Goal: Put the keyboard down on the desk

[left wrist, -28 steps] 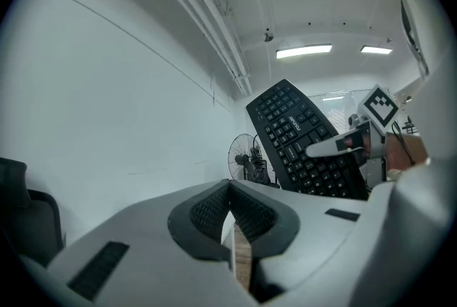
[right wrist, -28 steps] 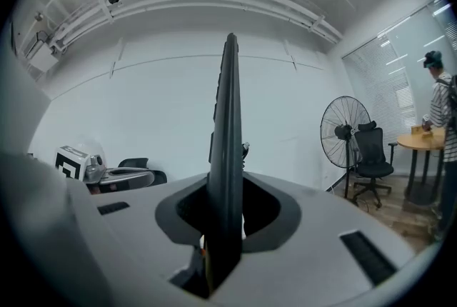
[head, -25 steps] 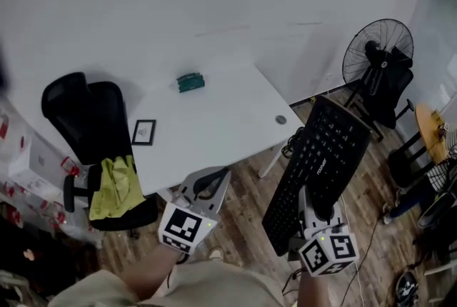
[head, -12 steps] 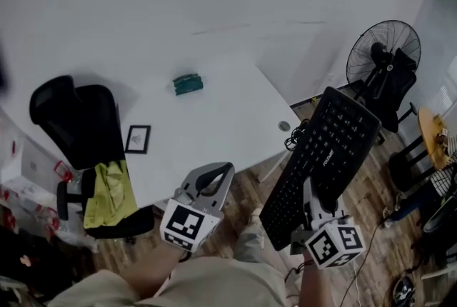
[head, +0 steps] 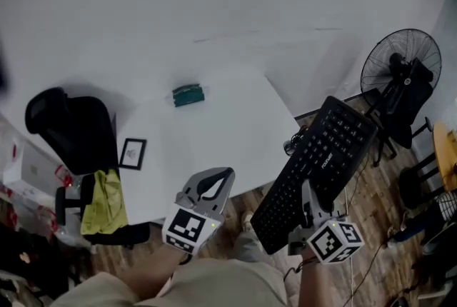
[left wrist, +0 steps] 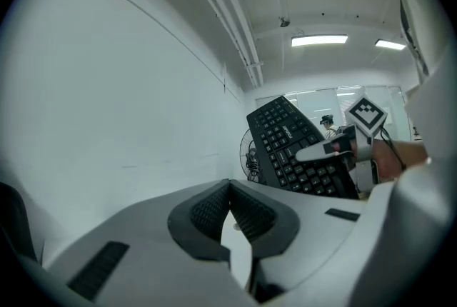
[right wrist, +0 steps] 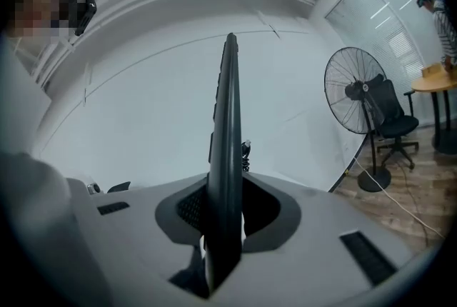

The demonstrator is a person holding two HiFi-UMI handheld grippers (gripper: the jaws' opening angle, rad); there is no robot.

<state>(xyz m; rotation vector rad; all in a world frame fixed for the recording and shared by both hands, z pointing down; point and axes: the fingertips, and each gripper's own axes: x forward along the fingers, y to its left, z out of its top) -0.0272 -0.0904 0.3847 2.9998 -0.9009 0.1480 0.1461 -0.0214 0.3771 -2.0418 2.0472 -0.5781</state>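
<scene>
1. The left gripper [head: 223, 177] sits low in the head view, left of centre; its marker cube is nearest the person; its jaws point up and to the right, pressed together with nothing between them.
2. The right gripper [head: 308, 193] sits lower right, well apart from the left; its jaws are clamped on the edge of the keyboard [head: 321, 159], which stands edge-on between the pads.
3. The left forearm [head: 146, 271] and right forearm [head: 313, 290] run back from the grippers to the bottom edge.

White desk [head: 221, 134], green box [head: 188, 95], small frame [head: 132, 153]
</scene>
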